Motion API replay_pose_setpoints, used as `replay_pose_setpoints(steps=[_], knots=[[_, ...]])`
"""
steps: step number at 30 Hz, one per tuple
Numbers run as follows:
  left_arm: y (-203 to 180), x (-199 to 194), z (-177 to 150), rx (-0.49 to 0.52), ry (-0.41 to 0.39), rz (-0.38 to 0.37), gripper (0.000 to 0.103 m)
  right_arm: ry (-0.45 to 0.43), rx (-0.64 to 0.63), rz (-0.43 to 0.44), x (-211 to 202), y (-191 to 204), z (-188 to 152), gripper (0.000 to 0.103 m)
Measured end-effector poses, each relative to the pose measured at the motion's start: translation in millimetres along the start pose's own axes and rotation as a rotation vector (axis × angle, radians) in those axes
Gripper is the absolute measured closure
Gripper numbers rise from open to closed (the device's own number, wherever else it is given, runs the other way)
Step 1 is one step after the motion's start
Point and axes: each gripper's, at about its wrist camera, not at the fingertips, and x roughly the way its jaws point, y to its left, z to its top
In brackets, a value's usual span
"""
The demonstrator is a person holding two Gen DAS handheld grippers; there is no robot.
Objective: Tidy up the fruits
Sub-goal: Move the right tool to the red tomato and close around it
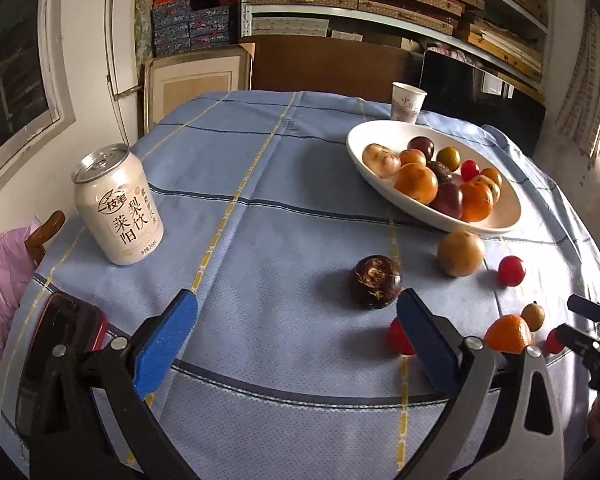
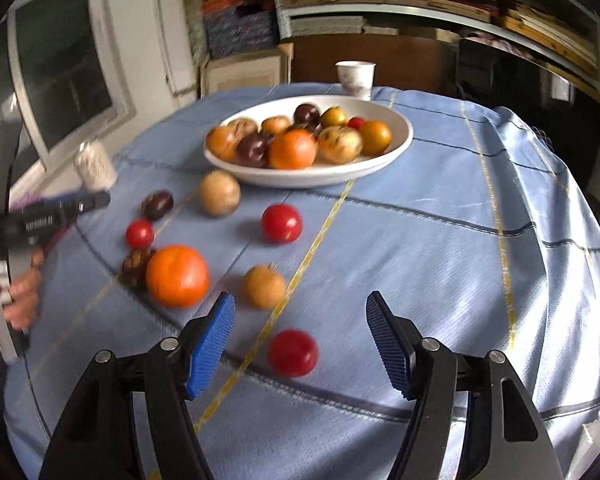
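A white oval bowl (image 1: 496,222) (image 2: 400,142) holds several oranges, plums and small fruits. Loose fruit lies on the blue tablecloth: a dark brown water chestnut (image 1: 377,281), a tan round fruit (image 1: 460,253), a red fruit (image 1: 511,270), an orange (image 1: 508,333) (image 2: 177,276), a small tan fruit (image 2: 263,286) and red fruits (image 2: 281,223) (image 2: 293,353). My left gripper (image 1: 296,320) is open and empty, its right finger beside a red fruit (image 1: 398,338). My right gripper (image 2: 300,334) is open and empty, with a red fruit lying between its fingers.
A white drink can (image 1: 118,204) stands at the table's left. A paper cup (image 1: 407,102) (image 2: 355,79) stands behind the bowl. A red phone (image 1: 68,328) lies by the near left edge. Shelves of boxes fill the back wall.
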Motion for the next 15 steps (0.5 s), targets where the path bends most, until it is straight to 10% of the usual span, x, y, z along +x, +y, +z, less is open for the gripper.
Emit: replay_pose_setpoints(steps=[15], knots=[[-4, 2, 0, 0.009, 0.008, 0.008, 0.005, 0.083, -0.022, 0.024, 5, 7, -12, 0.053]])
